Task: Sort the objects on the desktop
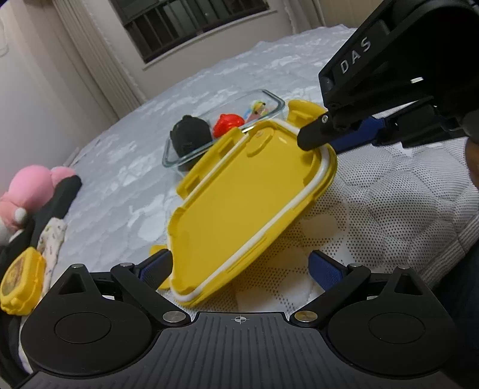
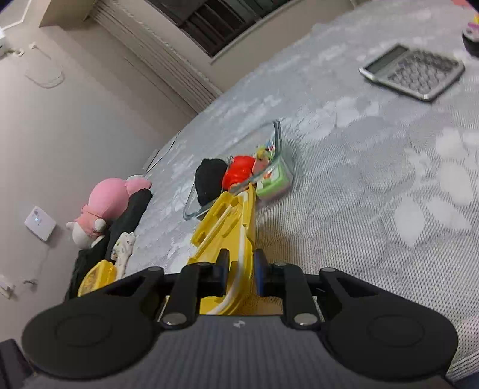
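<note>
Your right gripper clamps the yellow lid by its rim, tilted, ahead of your left gripper, whose fingers stand wide; beyond sits the glass container.

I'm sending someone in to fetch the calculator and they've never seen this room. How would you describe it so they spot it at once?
Start at the grey patterned bedspread below the barred window. Past the glass container of small toys, further along the spread, lies the calculator. It is the only flat, silver-grey slab there, with a display strip and rows of dark keys, lying by itself.
</note>
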`<state>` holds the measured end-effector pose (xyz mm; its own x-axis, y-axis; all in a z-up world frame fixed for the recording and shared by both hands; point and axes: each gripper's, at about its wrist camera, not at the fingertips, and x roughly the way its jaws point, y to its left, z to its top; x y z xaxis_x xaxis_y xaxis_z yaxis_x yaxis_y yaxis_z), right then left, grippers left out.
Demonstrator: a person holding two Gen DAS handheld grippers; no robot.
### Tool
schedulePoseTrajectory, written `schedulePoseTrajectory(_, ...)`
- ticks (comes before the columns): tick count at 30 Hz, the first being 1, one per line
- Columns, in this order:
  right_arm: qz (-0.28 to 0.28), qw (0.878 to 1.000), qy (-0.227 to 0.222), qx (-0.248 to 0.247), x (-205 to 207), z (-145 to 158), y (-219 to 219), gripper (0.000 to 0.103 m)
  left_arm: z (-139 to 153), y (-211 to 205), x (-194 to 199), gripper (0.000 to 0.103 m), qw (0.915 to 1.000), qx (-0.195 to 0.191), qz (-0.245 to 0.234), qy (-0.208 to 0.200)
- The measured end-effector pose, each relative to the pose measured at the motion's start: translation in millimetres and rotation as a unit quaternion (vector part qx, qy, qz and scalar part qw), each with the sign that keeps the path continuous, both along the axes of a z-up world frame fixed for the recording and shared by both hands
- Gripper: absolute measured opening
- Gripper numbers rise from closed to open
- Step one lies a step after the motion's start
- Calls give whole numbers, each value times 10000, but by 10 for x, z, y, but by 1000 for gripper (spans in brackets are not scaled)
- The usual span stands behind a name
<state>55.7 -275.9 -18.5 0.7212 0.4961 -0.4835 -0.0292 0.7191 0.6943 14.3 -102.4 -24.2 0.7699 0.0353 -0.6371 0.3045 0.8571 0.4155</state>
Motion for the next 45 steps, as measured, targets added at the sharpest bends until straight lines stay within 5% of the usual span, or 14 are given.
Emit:
schedulePoseTrajectory(5,216,9991,-9,363,-6,72,-38,19,26,-29,-29,100,9998,34,-156,-149)
schedulePoseTrajectory(10,528,9970,-250,514,-102,245,88,19,36,-21,6,100,9967,378,28,-718)
schedulePoseTrajectory(14,816,9947,-470,416,-154,414,255,19,119,137,27,99,9958,-48,44,-914)
schedulePoseTrajectory(16,933,9935,-600,272,-165,498,357,19,181,237,37,71,9961,-392,52,-788)
schedulePoseTrajectory(17,970,9930,-656,178,-170,537,410,20,203,288,72,49,9963,-497,156,-677)
schedulePoseTrajectory(18,980,9926,-712,73,-174,572,460,23,224,343,117,39,9962,-587,230,-595)
schedulePoseTrajectory(20,975,9917,-830,-156,-174,635,563,23,261,454,162,27,9952,-724,315,-579)
schedulePoseTrajectory(25,1100,9858,-1223,-337,-181,790,732,35,429,810,267,27,9867,-1508,483,-377)
schedulePoseTrajectory(27,806,9856,-1464,-271,-228,823,692,49,506,1027,344,28,9771,-2019,625,-237)
schedulePoseTrajectory(32,-86,9884,-1495,-256,-196,667,635,56,626,1601,469,28,9435,-3099,1175,-81)
schedulePoseTrajectory(39,727,9970,39,246,280,-48,1015,56,560,2313,492,34,8877,-4183,1915,170)
schedulePoseTrajectory(45,1419,9877,575,324,480,-313,1476,56,373,2762,561,36,8603,-4404,2563,174)
